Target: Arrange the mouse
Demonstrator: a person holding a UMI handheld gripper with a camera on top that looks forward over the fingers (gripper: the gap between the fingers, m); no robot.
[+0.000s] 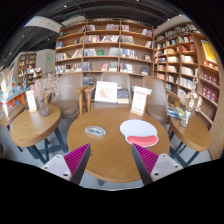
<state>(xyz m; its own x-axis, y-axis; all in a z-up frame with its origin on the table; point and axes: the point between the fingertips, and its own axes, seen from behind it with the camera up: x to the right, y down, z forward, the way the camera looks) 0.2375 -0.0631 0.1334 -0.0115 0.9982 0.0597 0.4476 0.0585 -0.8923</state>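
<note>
So the gripper (110,160) is hovering over the near edge of a round wooden table (105,150), fingers spread wide apart and holding nothing. Only the pink pads (76,157) and the finger tips are showing; the rest is cut off below.

The mouse (95,131) is sitting on the table well beyond the fingers, a bit toward the left one. It's a small greyish oval and honestly hard to make out, I can't tell which way it's facing. Next to it, ahead of the right finger, a white and red mousepad (139,131) is lying flat, apart from the mouse.

At the far side of the table some white signs (106,92) are standing up, text unreadable. Chairs (68,94) are partly hidden behind them. Bookshelves (105,48) are lining the back wall, and another table (32,125) is sitting off to the left.
</note>
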